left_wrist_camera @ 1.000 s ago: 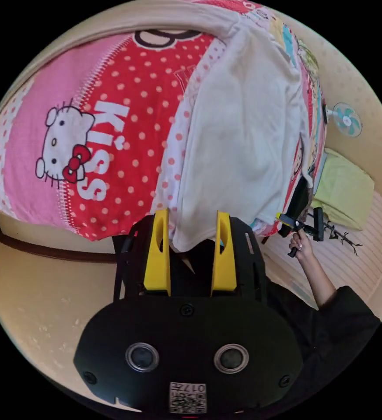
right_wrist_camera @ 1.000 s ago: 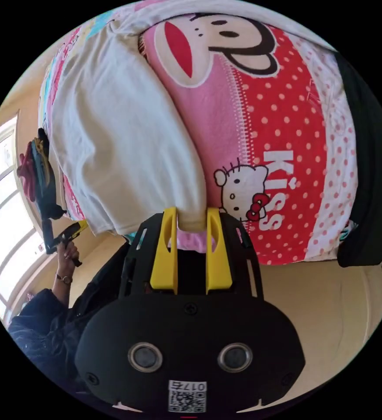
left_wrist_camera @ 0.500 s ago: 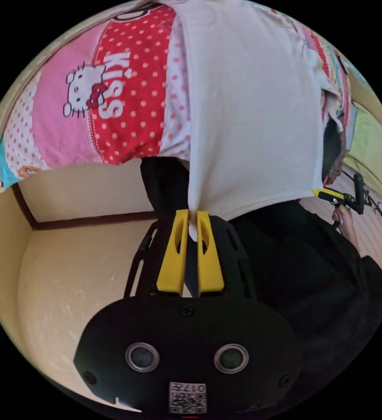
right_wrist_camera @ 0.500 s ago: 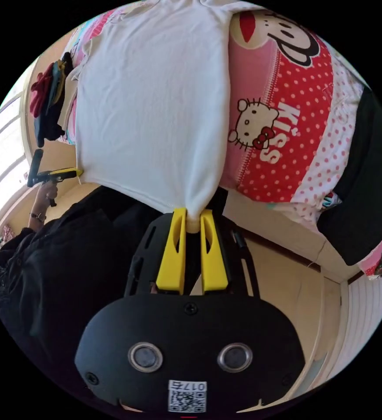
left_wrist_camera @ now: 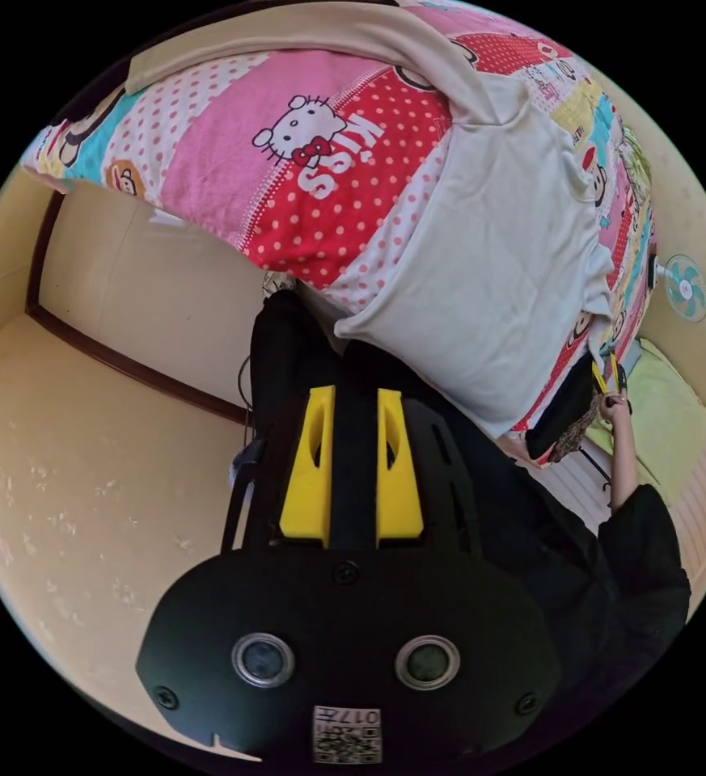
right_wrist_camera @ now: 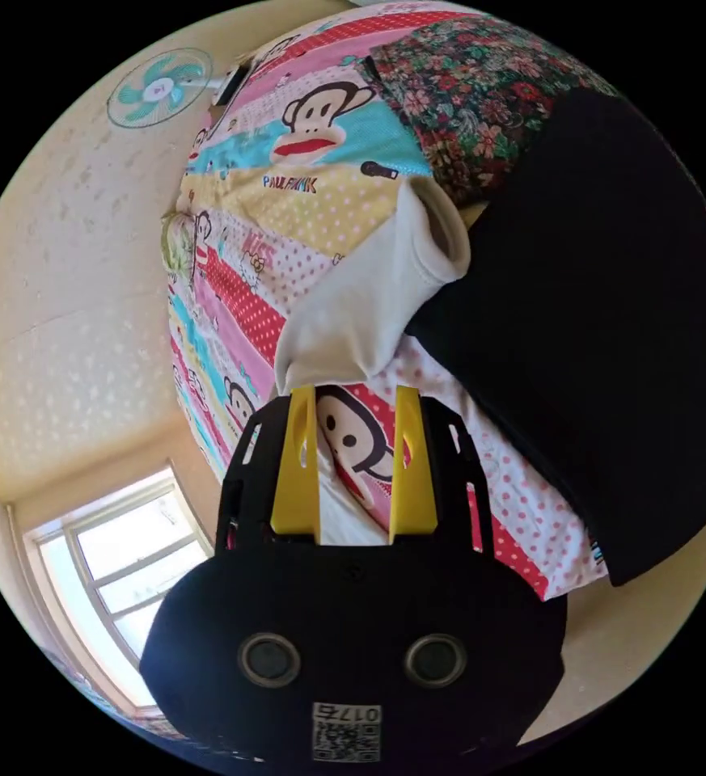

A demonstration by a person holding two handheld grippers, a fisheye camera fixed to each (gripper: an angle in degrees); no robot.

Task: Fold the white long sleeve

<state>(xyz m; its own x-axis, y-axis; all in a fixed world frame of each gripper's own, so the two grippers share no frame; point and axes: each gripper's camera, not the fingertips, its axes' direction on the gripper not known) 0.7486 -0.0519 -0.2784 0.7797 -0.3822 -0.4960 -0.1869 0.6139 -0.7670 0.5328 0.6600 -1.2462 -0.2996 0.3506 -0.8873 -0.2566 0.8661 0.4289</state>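
- White long sleeve (left_wrist_camera: 482, 283) lies spread on the cartoon bedspread (left_wrist_camera: 231, 170).
- My left gripper (left_wrist_camera: 353, 404) has jaws apart, holding nothing.
- My right gripper (right_wrist_camera: 351, 404) likewise gapes, beside a sleeve cuff (right_wrist_camera: 441, 234).

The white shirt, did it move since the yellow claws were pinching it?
Yes. The white shirt dropped from the left gripper, whose jaws are now open, and lies on the cartoon bedspread.

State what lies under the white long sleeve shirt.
The white shirt lies on a patterned bedspread, pink and red around it. The covered part of the bedspread cannot be seen.
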